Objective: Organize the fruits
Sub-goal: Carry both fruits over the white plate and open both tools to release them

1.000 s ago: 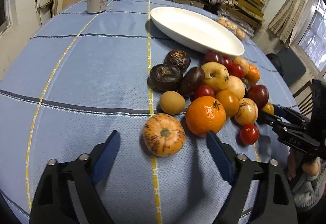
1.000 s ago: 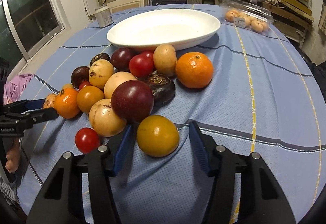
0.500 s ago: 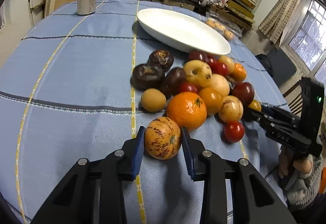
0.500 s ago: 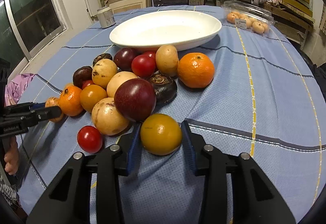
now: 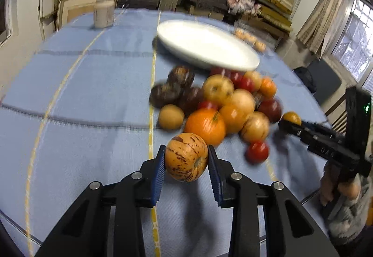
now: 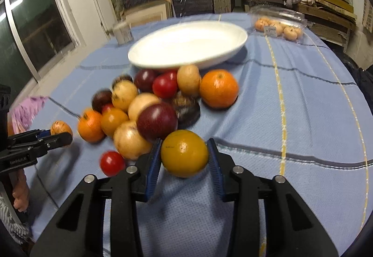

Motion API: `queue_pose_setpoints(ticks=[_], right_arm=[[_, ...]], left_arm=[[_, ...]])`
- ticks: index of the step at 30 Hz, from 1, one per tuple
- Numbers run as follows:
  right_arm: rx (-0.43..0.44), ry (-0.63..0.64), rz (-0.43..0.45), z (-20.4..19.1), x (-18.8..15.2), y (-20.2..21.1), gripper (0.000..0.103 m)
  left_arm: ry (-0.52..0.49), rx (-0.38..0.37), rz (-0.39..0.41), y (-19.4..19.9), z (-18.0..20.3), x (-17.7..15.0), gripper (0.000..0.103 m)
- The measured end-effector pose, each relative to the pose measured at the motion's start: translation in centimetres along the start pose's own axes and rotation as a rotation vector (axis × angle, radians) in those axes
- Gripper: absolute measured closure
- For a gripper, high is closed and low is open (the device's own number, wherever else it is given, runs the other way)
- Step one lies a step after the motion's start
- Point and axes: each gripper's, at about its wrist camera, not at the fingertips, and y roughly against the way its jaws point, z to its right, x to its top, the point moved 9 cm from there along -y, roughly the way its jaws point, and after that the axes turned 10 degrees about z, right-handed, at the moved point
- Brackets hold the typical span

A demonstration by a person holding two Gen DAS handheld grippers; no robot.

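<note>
My left gripper [image 5: 186, 148] is shut on a striped orange fruit [image 5: 186, 159] and holds it just above the blue tablecloth, in front of the fruit pile. My right gripper [image 6: 184, 142] is shut on a round yellow-orange fruit [image 6: 184, 157] at the near edge of the same pile. Both sets of blue pads press the fruits' sides. The pile holds a large orange [image 5: 205, 125], a dark red plum [image 6: 156, 121], tomatoes and several dark and tan fruits. Behind the pile sits an empty white oval dish [image 5: 207, 47] [image 6: 186, 44]. Each gripper also shows at the side of the other's view.
A red tomato [image 5: 256, 152] lies loose at the pile's near side. A can [image 5: 103, 13] stands at the far left of the table. A clear box of small oranges [image 6: 279, 23] sits at the far right. Shelves stand behind the table.
Both grippers closed from open onto their fruits. The left one has since risen a little with the striped fruit. The right one has stayed about where it was.
</note>
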Motion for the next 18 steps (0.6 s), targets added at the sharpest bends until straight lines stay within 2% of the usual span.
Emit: queue_pose_setpoints(ticks=[5,7,9,13,16,18], right_arm=[[0.017,0.011,0.073,-0.6,6.1,0.8,0.065],[0.012,0.033,0.107,-1.0,9.3,-0.3,0.065],[0.013,0.042,0.105,-1.2,11.2,-2.3,0.065],[-0.020,0.042,0.042,-0.3,12.7,-8.3,0.065],[-0.026,0.037,-0.016,0.4,12.5,-11.4,0.065],[-0.044,0.054,-0.020,0.6,12.3,-12.3,0.065]], left_arm=[[-0.063,0.015,0.084,-0.6,2.0,7.7,0.068],[-0.070,0.013,0.085,-2.8,2.8,10.4,0.068],[-0.054,0.023,0.077,-5.4,3.0,12.0,0.068],[0.022,0.021,-0.001,-10.9,2.3,12.9,0.068],[0.038,0.021,-0.045,-13.2,1.4,12.3,0.068],[0.046,0.012,-0.058,-14.2,0.9,12.0,0.068]])
